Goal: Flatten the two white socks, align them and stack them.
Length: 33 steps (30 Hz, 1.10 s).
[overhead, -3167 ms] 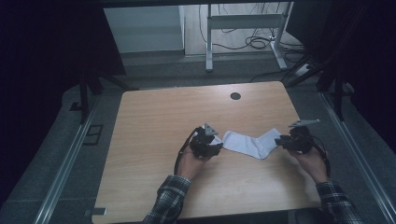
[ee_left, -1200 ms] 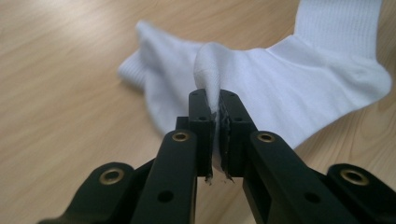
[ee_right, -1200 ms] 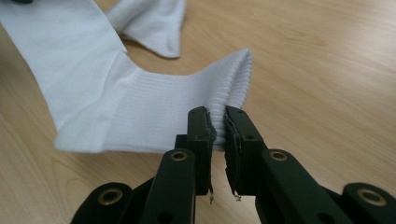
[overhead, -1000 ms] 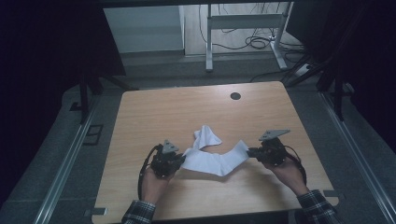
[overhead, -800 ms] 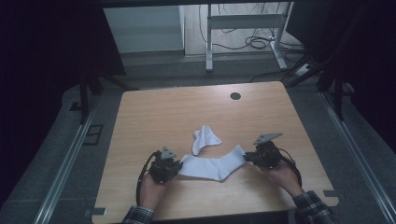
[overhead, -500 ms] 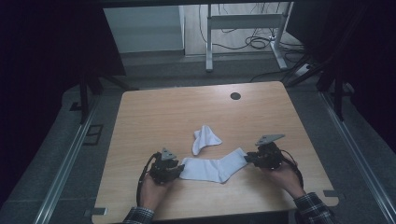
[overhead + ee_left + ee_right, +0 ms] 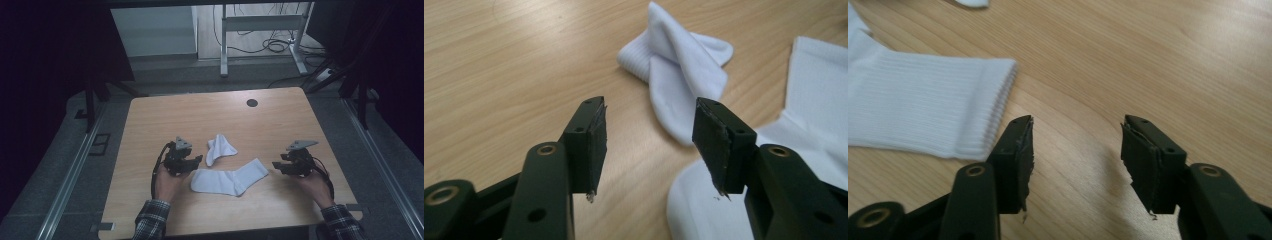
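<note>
A white sock (image 7: 230,180) lies flat and stretched out on the wooden table (image 7: 165,115), toe end left and ribbed cuff (image 7: 923,110) right. A second white sock (image 7: 220,148) lies crumpled just beyond it. My left gripper (image 7: 197,161) sits at the flat sock's left end. Its jaws have just been opening and stand apart with nothing between them. In the left gripper view that gripper (image 7: 651,140) faces the crumpled sock (image 7: 679,75), with the flat sock (image 7: 814,100) to its right. My right gripper (image 7: 276,166) is just right of the cuff. That gripper (image 7: 1078,150) has also just been opening and holds nothing.
A black round grommet (image 7: 252,103) sits near the table's far edge. Beyond the table stand a desk frame (image 7: 260,22) and floor cables (image 7: 280,46). Metal rails (image 7: 75,175) run along both sides. Bare wood lies between the socks and the far edge.
Both grippers were shut on the sock's ends, holding it stretched. They have opened and let go. The sock now lies flat, the left gripper has shifted farther up the table, the right slightly right.
</note>
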Available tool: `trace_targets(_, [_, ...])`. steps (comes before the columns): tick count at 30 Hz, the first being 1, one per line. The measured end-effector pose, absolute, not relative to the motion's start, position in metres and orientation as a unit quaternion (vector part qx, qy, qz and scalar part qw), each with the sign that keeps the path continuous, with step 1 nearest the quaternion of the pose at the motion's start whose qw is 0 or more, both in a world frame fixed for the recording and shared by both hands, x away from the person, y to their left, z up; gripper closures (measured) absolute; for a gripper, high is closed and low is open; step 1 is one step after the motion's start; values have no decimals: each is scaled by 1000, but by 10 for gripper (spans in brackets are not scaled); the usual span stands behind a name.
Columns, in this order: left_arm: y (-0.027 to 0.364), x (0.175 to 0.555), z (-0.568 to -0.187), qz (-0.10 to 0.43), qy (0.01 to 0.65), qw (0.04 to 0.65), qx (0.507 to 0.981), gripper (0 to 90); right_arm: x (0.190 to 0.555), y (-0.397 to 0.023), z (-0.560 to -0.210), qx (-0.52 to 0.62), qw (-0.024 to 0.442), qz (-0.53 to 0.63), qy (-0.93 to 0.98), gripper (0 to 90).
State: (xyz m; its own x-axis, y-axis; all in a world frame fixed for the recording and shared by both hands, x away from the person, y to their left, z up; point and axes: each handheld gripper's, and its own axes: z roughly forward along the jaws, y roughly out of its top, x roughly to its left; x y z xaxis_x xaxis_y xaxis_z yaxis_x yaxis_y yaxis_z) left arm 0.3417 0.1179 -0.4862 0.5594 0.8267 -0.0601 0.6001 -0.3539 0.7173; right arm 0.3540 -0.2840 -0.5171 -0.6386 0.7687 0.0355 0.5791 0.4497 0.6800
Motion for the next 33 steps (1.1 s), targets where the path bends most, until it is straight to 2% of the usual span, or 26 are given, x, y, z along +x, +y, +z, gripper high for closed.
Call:
trace_targets(5, [109, 356, -499, 158, 449, 348, 808, 389, 358, -290, -527, 409, 137, 326, 841, 344])
trace_targets(9, [107, 363, -507, 152, 453, 345, 808, 389, 359, -292, -530, 410, 136, 328, 840, 318])
trace_targets(14, [104, 370, -516, 142, 457, 339, 810, 433, 357, -290, -532, 403, 151, 323, 843, 271])
trace_targets(23, [93, 377, -529, 124, 446, 335, 821, 472, 355, -291, -535, 403, 155, 332, 839, 252])
trace_targets(25, [90, 378, -530, 122, 439, 326, 829, 544, 354, -290, -535, 401, 157, 334, 838, 245])
trace_targets(27, [87, 379, -532, 118, 432, 325, 833, 567, 354, -290, -535, 401, 157, 334, 838, 244])
trace_targets(28, [86, 380, -532, 103, 433, 333, 831, 665, 354, -290, -535, 401, 157, 335, 838, 243])
trace_targets(30, [85, 380, -532, 90, 432, 337, 831, 767, 354, -290, -536, 401, 157, 335, 838, 239])
trace_targets(33, [84, 380, -530, 90, 434, 335, 831, 839, 354, -290, -536, 401, 157, 335, 838, 238])
